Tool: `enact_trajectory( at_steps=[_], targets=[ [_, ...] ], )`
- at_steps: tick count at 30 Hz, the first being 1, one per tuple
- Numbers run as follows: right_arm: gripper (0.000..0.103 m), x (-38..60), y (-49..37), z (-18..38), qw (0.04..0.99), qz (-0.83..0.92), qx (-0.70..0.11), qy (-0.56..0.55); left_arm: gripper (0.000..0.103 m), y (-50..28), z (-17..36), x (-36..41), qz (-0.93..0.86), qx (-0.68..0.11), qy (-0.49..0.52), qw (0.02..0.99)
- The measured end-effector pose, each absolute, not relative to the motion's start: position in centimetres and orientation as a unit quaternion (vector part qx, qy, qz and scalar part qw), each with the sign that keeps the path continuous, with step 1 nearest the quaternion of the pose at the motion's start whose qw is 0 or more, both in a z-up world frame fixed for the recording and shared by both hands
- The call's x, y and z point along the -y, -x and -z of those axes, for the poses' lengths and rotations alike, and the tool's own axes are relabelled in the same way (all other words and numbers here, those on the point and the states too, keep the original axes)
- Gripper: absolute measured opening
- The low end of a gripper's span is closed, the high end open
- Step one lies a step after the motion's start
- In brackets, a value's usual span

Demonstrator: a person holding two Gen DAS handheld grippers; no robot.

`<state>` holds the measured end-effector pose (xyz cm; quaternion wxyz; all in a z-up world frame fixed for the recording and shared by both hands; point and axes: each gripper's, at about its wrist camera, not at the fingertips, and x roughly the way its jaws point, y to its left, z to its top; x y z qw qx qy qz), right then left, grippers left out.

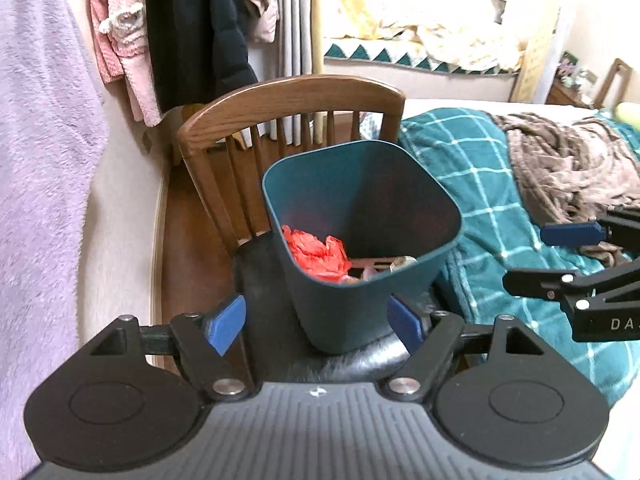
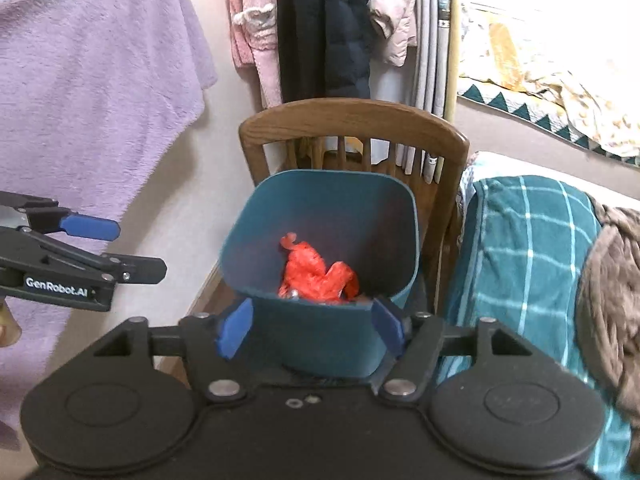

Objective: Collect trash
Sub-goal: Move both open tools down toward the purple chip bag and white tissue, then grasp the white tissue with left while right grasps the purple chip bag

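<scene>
A teal waste bin [image 1: 360, 200] [image 2: 320, 216] stands on the black seat [image 1: 260, 272] of a wooden chair [image 1: 288, 92]. Inside it lie a crumpled red plastic bag [image 1: 316, 256] [image 2: 316, 272] and some pale scraps [image 1: 384, 266]. My left gripper [image 1: 316, 324] is open and empty, with its blue pads [image 1: 226, 324] standing clear of the bin. In the right wrist view the left gripper [image 2: 120, 248] hangs to the bin's left. My right gripper [image 2: 310, 330] is also open and empty. It hovers over the bed at the bin's right [image 1: 532, 256].
A bed with a teal checked blanket [image 1: 480, 184] and a brown throw [image 1: 568, 168] lies right of the chair. A purple fleece [image 1: 36, 160] hangs at the left. Pink and black clothes [image 2: 304, 32] hang on the wall behind the chair.
</scene>
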<state>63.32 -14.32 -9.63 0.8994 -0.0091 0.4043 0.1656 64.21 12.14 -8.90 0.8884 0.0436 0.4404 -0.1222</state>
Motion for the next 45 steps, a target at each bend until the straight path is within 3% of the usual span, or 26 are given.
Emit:
enact_trajectory(
  at_steps=[7,10,18,31,45],
  targets=[
    [0.080,13.3,-56.5,10.3,0.901,-0.148,-0.408,-0.007,0.079,-58.4,9.7,-14.3,0.144,-0.438,-0.036,0.887],
    [0.084,13.3,-54.9,11.3,0.897,-0.139,-0.420,-0.017,0.089,-56.6,10.9,-15.1,0.149,-0.444,-0.024,0.883],
    [0.103,13.3,-53.9,17.5,0.878,-0.146,-0.456,-0.006,0.089,-54.5,17.8,-15.5,0.124,-0.473,0.002,0.872],
    [0.103,14.5,-59.5,40.6,0.833,-0.143,-0.535,0.002,0.089,-54.8,42.9,-12.4,0.027,-0.595,0.097,0.798],
    [0.102,15.6,-65.9,70.1,0.791,-0.057,-0.604,-0.079,0.089,-56.6,70.2,-10.9,0.039,-0.652,0.040,0.756]
  ],
)
